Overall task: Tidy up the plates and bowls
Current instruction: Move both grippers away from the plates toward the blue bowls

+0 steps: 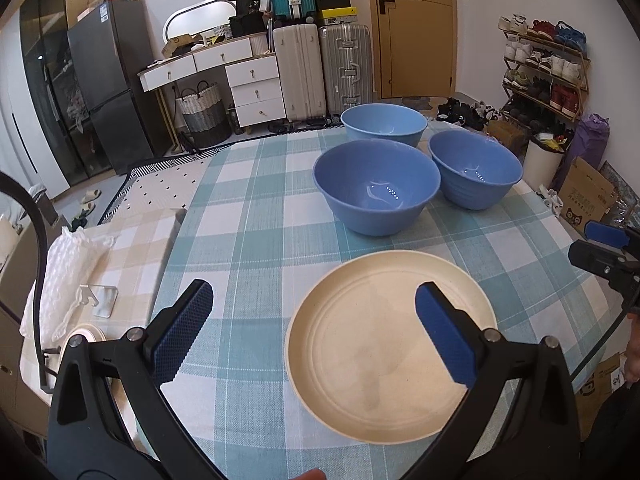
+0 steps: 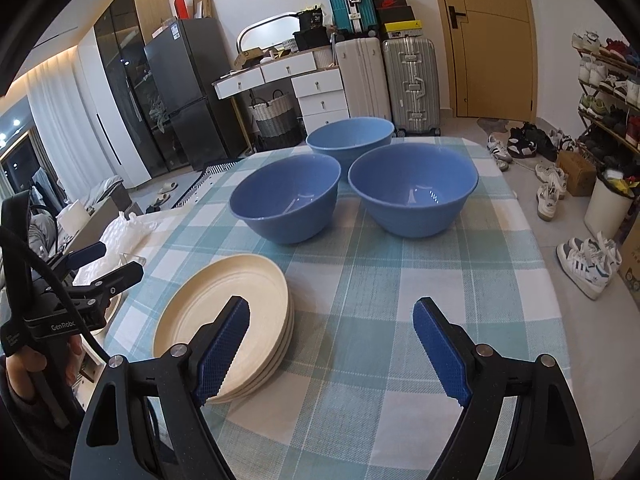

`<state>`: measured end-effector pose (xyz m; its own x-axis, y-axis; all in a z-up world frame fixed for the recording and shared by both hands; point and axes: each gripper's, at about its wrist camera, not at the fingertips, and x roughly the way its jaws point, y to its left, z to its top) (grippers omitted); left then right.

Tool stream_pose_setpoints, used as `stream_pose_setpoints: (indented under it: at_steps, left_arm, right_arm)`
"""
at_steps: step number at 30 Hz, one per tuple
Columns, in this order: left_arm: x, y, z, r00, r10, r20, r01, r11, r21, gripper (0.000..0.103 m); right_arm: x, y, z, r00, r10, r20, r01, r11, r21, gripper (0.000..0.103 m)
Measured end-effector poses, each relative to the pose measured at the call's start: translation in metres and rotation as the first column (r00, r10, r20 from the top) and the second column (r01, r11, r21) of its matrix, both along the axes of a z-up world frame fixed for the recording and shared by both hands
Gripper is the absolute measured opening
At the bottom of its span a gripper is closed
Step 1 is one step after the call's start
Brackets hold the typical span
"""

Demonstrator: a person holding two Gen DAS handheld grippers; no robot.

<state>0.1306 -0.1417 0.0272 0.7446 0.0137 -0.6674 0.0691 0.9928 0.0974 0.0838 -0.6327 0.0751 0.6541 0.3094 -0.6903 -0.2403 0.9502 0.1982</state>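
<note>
A stack of cream plates (image 1: 384, 344) (image 2: 224, 320) lies near the front of the checked table. Three blue bowls stand upright behind it: a near one (image 1: 376, 186) (image 2: 286, 200), a right one (image 1: 474, 168) (image 2: 414, 192) and a far one (image 1: 384, 124) (image 2: 350, 136). My left gripper (image 1: 312, 320) is open and empty, hovering over the plates' left half. My right gripper (image 2: 332, 344) is open and empty, to the right of the plates. Each gripper shows at the edge of the other's view, the right one (image 1: 604, 248) and the left one (image 2: 104, 260).
The table has a blue-white checked cloth (image 1: 256, 216) (image 2: 400, 288). Left of it lie bubble wrap (image 1: 68, 268), a metal bracket (image 1: 98, 298) and a tape roll (image 1: 84, 334). A white bin (image 2: 608, 204) and shoes are on the floor at right.
</note>
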Motion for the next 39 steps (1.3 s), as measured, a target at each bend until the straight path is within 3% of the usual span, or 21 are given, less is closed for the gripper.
stream_pose_setpoints:
  at_steps: [15,20,39]
  left_arm:
    - [0.032,-0.016,0.05,0.999,-0.004,0.043,0.002,0.998,0.06,0.101]
    - [0.045,-0.024,0.054,0.999,-0.008,0.043,0.005,0.997,0.083,0.101]
    - [0.102,-0.045,0.06,0.999,-0.043,0.024,0.042,0.997,0.06,0.101]
  right_arm:
    - [0.02,-0.022,0.022,1.0,-0.013,0.026,0.012,0.999,0.034,0.086]
    - [0.029,-0.027,0.029,0.999,-0.011,0.039,0.01,0.999,0.032,0.086]
    - [0.08,-0.028,0.05,0.999,0.001,0.047,-0.003,0.999,0.041,0.086]
